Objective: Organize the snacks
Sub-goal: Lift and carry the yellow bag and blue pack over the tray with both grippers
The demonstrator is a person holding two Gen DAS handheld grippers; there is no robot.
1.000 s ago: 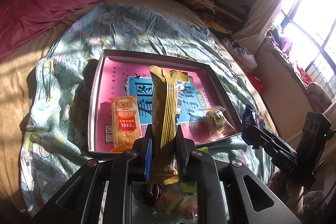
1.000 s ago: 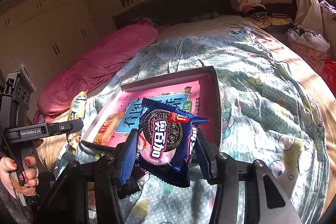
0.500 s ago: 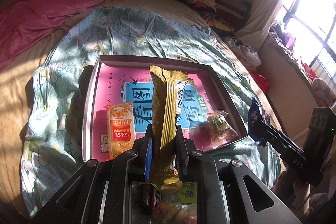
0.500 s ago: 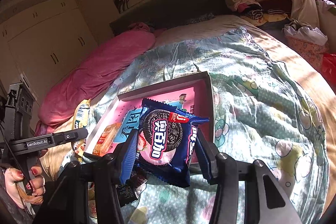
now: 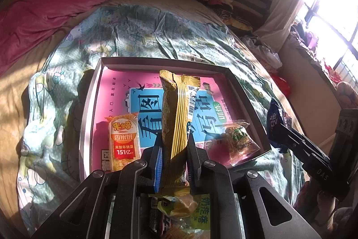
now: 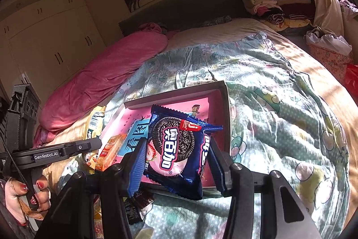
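As before, both tools gripping, yellow pkt nearer tray, unreleased.

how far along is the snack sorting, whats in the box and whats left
Done: an orange rice cracker pack and a small clear-wrapped snack lie in the pink-lined box. In hand: the left gripper clamps a long yellow snack pack above the box, and the right gripper holds a blue Oreo pack; neither is placed yet. Left: several loose snacks wait below the left gripper.
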